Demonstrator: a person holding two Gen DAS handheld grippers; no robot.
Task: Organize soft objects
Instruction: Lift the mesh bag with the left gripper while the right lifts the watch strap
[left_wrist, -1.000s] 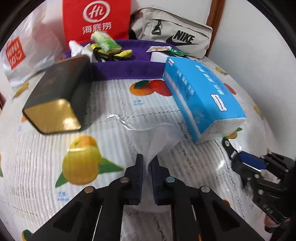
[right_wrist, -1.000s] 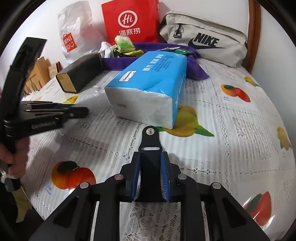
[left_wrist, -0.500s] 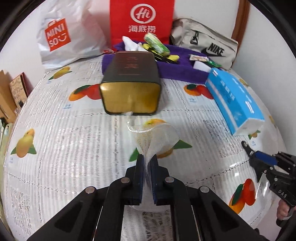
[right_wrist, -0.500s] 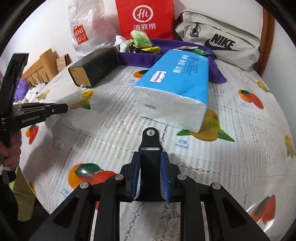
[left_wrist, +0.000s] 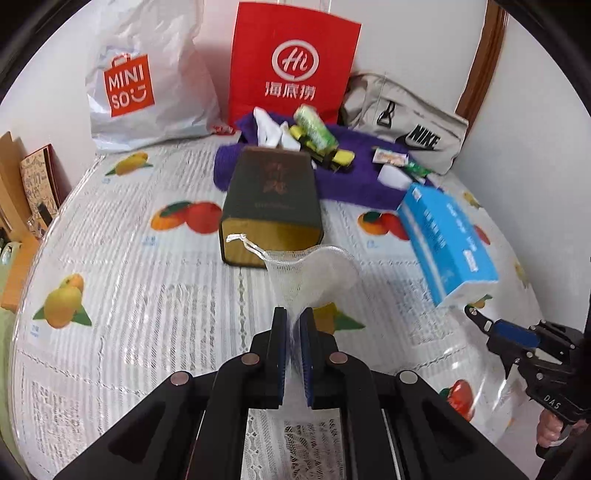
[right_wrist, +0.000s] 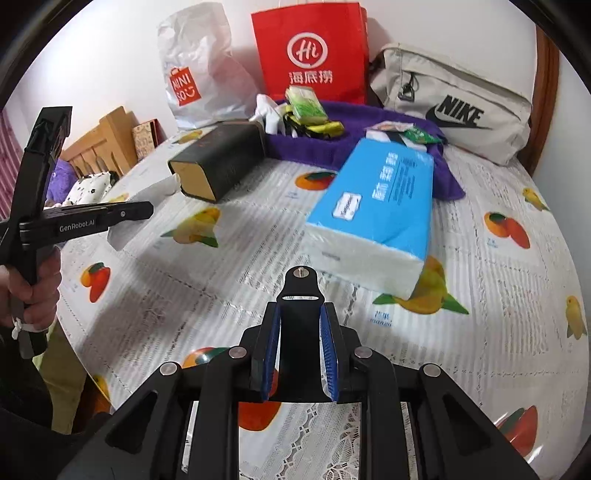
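My left gripper (left_wrist: 293, 325) is shut on a white mesh drawstring bag (left_wrist: 312, 275) and holds it above the table, in front of the dark box with a gold end (left_wrist: 271, 206). The bag also shows pale at the left gripper's tip in the right wrist view (right_wrist: 159, 188). My right gripper (right_wrist: 300, 332) is shut on a black bracket-like piece (right_wrist: 300, 291) and hovers near the front of the blue tissue pack (right_wrist: 376, 214). It shows at the right edge of the left wrist view (left_wrist: 480, 325). A purple towel (left_wrist: 354, 181) with small items lies at the back.
A Miniso plastic bag (left_wrist: 147, 81), a red paper bag (left_wrist: 291, 66) and a beige Nike pouch (left_wrist: 410, 125) stand along the back wall. The table carries a fruit-print cover (left_wrist: 129, 295). Wooden furniture (right_wrist: 107, 147) stands left of the table.
My left gripper has swung left and pulled back with the mesh bag, so the dark box now lies straight ahead. My right gripper has drawn back a little from the tissue pack.
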